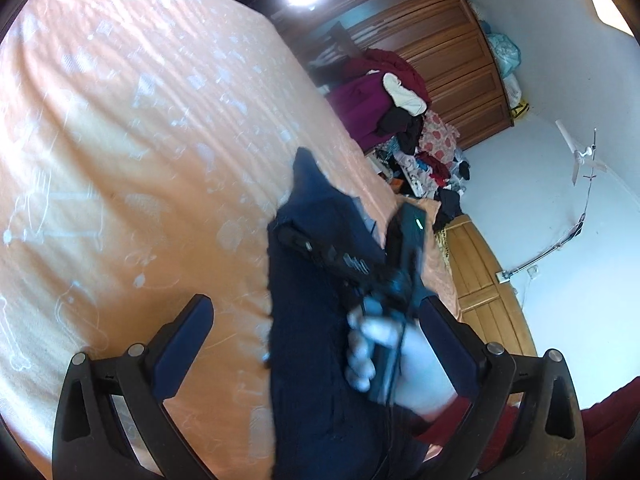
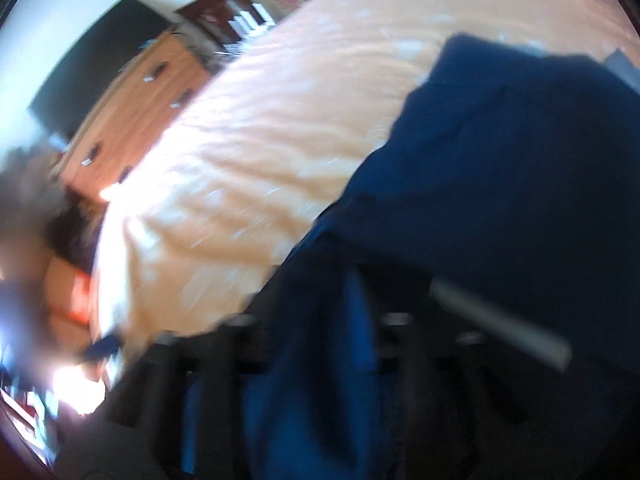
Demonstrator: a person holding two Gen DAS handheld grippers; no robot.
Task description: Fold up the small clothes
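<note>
One navy garment (image 1: 316,320) stretched 6-to-12 between spread left gripper (image 1: 316,344), nearest; right gripper (image 1: 296,240) apparently pinching its far end.

We see a navy blue garment (image 1: 316,320) on a peach bed cover (image 1: 120,160) patterned with pale white figures, beside brown wooden wardrobes (image 1: 452,52).

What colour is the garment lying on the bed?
Dark navy blue garment; it shows most sharply in the left wrist view, against the peach bedsheet.

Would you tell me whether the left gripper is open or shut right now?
Open. The left gripper has its fingers spread wide, with the navy garment lying between them, ungripped.
</note>
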